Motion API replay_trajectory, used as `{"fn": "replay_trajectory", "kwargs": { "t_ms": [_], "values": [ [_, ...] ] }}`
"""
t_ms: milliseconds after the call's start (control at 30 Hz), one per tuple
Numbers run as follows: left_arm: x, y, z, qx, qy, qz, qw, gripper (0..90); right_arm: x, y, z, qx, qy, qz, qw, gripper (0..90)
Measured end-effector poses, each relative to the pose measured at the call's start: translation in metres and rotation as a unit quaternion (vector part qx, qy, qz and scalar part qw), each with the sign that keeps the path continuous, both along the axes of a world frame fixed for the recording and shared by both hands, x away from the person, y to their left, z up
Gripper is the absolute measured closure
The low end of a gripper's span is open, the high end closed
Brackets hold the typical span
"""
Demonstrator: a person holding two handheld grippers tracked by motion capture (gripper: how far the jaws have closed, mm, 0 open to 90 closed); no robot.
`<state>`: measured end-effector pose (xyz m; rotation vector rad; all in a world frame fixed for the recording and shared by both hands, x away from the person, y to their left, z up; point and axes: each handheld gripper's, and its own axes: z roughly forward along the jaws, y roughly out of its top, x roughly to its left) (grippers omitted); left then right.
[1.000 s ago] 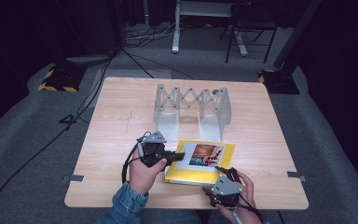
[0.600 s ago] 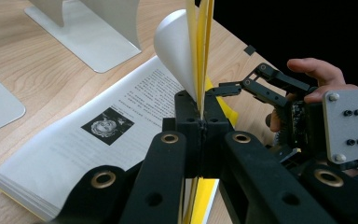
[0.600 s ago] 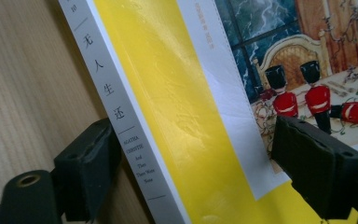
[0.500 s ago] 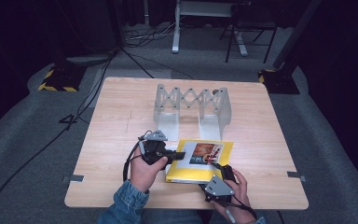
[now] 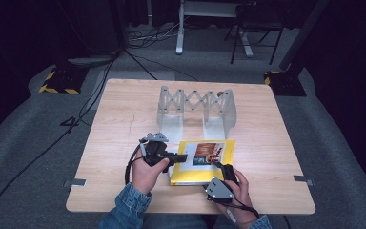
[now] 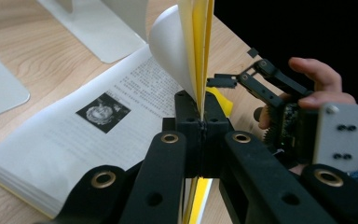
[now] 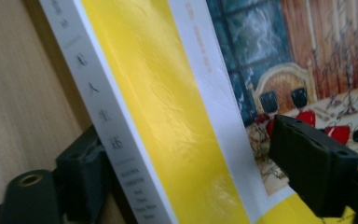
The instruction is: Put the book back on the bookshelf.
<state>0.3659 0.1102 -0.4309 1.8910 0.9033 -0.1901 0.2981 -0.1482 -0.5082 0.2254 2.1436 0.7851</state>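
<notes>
A yellow book with a picture on its cover lies at the front middle of the wooden table. My left gripper reaches in from the book's left edge. In the left gripper view it is shut on the yellow cover and a few pages, held upright over a printed page. My right gripper sits at the book's near right edge. In the right gripper view its jaws stand on either side of the book, one by the spine, one on the cover.
A grey folding rack stands behind the book, and its flat feet lie close to the open page. The right hand and its gripper are just beyond the lifted cover. Bare wood stretches to the left and right.
My right gripper has moved left and forward onto the book's near edge. My left gripper has stayed at the book's left edge.
</notes>
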Motion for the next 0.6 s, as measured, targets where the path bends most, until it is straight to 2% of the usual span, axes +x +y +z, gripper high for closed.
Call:
{"fn": "replay_trajectory", "kwargs": {
  "t_ms": [100, 200, 267, 467, 500, 533, 600],
  "values": [
    [0.002, 0.002, -0.004, 0.006, 0.007, 0.008, 0.9999, 89.0, -0.002, 0.003, 0.001, -0.021, -0.009, 0.013, 0.9997, 27.0],
    [0.003, 0.001, -0.005, 0.022, 0.005, 0.018, 0.9996, 89.1, -0.003, 0.004, 0.001, -0.032, -0.019, 0.018, 0.9992, 30.6],
    [0.004, 0.001, -0.007, 0.032, 0.006, 0.024, 0.9992, 89.1, -0.005, 0.005, 0.002, -0.041, -0.035, 0.027, 0.9982, 32.4],
    [0.005, -0.002, -0.011, 0.06, 0.01, 0.031, 0.9976, 89.1, -0.002, 0.01, 0.002, -0.063, -0.035, 0.029, 0.997, 34.1],
    [0.005, -0.001, -0.011, 0.059, 0.012, 0.033, 0.9976, 89.1, 0.0, 0.011, 0.002, -0.067, -0.022, 0.038, 0.9968, 44.9],
    [0.006, 0.0, -0.012, 0.057, 0.013, 0.033, 0.9977, 89.1, 0.0, 0.011, 0.003, -0.07, 0.002, 0.049, 0.9964, 54.0],
    [0.006, 0.0, -0.012, 0.054, 0.014, 0.032, 0.9979, 89.1, -0.003, 0.014, 0.003, -0.09, -0.007, 0.061, 0.9941, 60.6]
  ]
}}
